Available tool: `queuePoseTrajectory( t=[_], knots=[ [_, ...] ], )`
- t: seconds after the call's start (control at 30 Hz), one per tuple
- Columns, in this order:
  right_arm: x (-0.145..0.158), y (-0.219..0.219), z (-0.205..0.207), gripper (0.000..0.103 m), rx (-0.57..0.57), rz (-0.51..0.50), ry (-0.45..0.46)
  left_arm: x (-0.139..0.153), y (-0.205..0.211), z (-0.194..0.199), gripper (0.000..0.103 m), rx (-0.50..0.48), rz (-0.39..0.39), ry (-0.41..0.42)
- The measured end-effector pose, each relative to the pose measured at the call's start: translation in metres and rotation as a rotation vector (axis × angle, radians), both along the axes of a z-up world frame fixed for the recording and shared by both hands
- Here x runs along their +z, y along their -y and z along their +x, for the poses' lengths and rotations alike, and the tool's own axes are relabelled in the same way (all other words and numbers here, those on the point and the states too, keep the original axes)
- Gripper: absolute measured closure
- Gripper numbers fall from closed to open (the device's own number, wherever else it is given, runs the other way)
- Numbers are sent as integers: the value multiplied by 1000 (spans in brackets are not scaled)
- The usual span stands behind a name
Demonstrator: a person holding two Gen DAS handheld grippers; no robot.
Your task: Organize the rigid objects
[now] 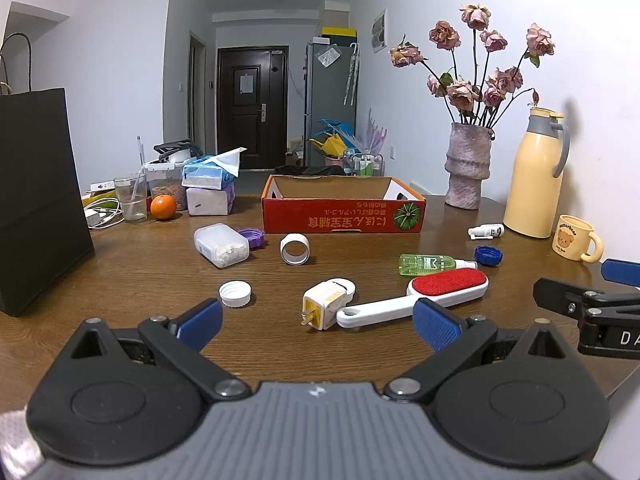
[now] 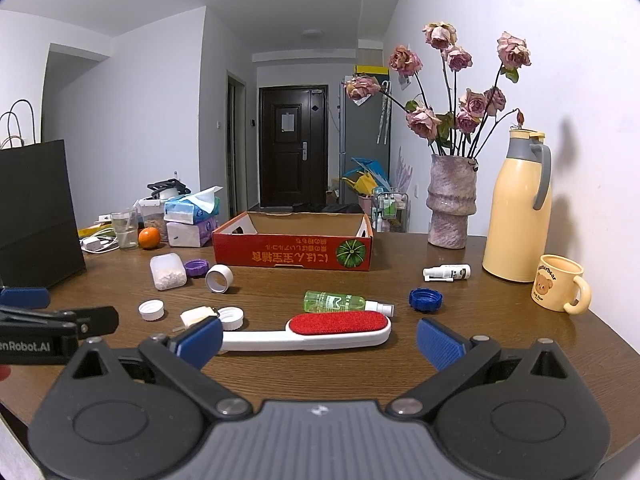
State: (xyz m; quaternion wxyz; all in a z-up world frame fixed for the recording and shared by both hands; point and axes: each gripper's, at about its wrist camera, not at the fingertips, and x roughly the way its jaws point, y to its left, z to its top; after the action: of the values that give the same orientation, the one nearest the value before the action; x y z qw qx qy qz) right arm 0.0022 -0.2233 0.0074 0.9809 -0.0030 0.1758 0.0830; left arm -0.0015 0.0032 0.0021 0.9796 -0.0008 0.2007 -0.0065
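Red-padded lint brush [image 2: 316, 334] lies nearest; with both tongs [image 1: 318, 322] [image 2: 320, 338] open and empty, we risk sweeping the caps [image 2: 230, 317] aside.

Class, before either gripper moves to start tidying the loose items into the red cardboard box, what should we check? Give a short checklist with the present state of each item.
1. Left gripper open and holding nothing: ok.
2. Right gripper open and holding nothing: ok.
3. Red cardboard box upright, top open: ok; whether it is empty: cannot tell.
4. Lint brush lies flat just ahead of the right gripper, nothing on top of it: ok.
5. Green spray bottle lies apart from the brush: ok.
6. Yellow mug stands near the table's right edge: not ok, avoid it.
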Motion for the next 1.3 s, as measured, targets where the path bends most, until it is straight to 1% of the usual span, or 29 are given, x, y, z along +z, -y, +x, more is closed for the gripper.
queuePoseTrajectory(
  t=[1.3],
  knots=[
    [2,-2,-1,0,1,-2,1,2,-4,-3,0,2,-5,4]
  ],
)
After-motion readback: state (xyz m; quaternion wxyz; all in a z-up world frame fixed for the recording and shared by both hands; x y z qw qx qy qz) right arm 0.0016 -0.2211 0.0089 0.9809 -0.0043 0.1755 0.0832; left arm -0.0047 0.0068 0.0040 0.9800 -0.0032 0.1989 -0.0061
